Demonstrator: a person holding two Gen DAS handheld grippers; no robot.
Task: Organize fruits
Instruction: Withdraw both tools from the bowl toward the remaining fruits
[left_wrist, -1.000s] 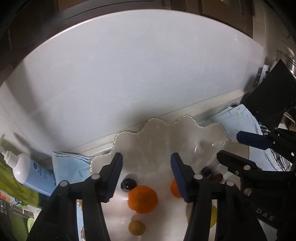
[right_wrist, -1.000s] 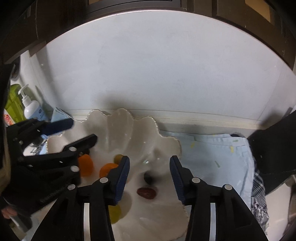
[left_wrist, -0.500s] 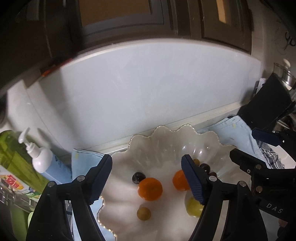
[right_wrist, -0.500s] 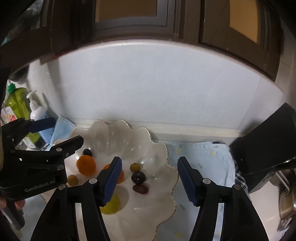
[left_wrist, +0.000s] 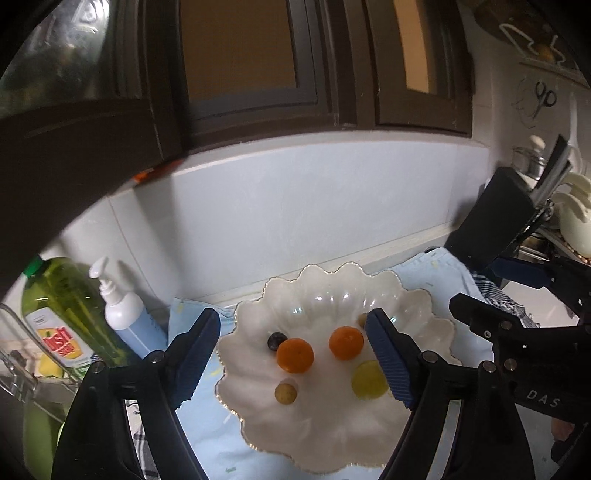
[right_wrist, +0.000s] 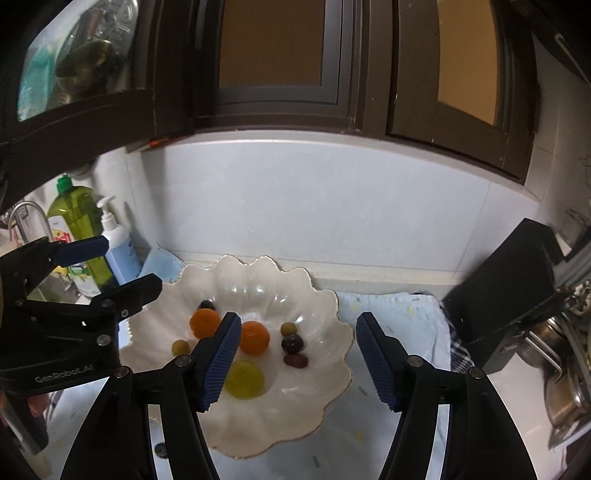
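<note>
A white scalloped bowl (left_wrist: 413, 306) (right_wrist: 332, 325) sits on a light blue cloth (left_wrist: 207, 424) (right_wrist: 399, 314). It holds two oranges (left_wrist: 295, 355) (right_wrist: 254, 336), a yellow-green fruit (left_wrist: 369, 379) (right_wrist: 244, 380), dark round fruits (left_wrist: 276, 340) (right_wrist: 293, 343), a dark red one (right_wrist: 295, 360) and small olive-coloured ones (left_wrist: 285, 393) (right_wrist: 180, 347). My left gripper (left_wrist: 295, 365) is open and empty, raised above the bowl's left part. My right gripper (right_wrist: 295, 363) is open and empty above the bowl's right edge. Each gripper shows in the other's view (left_wrist: 517, 295) (right_wrist: 110, 266).
A green dish-soap bottle (left_wrist: 62, 317) (right_wrist: 79, 221) and a white pump bottle (left_wrist: 125, 317) (right_wrist: 116, 243) stand at the left by the wall. A black block (left_wrist: 495, 221) (right_wrist: 506, 284) and metal pots (right_wrist: 569, 369) are at the right. Dark cabinets hang above.
Both grippers have pulled up and back from the bowl and opened wider. The whole bowl and the cabinets now show.
</note>
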